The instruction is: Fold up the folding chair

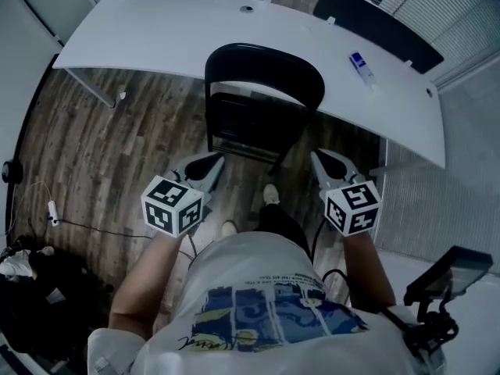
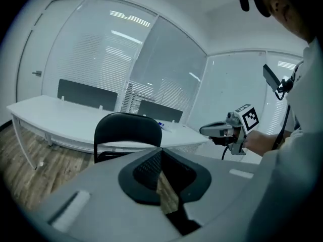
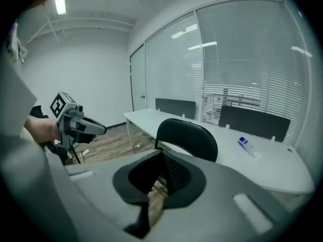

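Note:
A black folding chair [image 1: 264,80] stands upright on the wood floor, its curved backrest against the white desk's near edge and its dark seat [image 1: 248,123] toward me. My left gripper [image 1: 215,161] hangs shut and holds nothing, just short of the chair's left side. On the chair's right, my right gripper [image 1: 319,157] is likewise shut on nothing. Neither touches the chair. In the left gripper view the closed jaws [image 2: 161,173] point past the chair [image 2: 128,130], with the right gripper [image 2: 207,130] beside them. The right gripper view shows the chair [image 3: 189,137] ahead and the left gripper [image 3: 101,130] at left.
The long white desk [image 1: 156,30] carries a blue and white tube [image 1: 361,66]; dark divider panels stand behind it. A desk leg [image 1: 90,88] comes down at left. Cables [image 1: 55,213] and a dark bag [image 1: 31,280] lie on the floor at left. My feet [image 1: 269,195] are just behind the chair.

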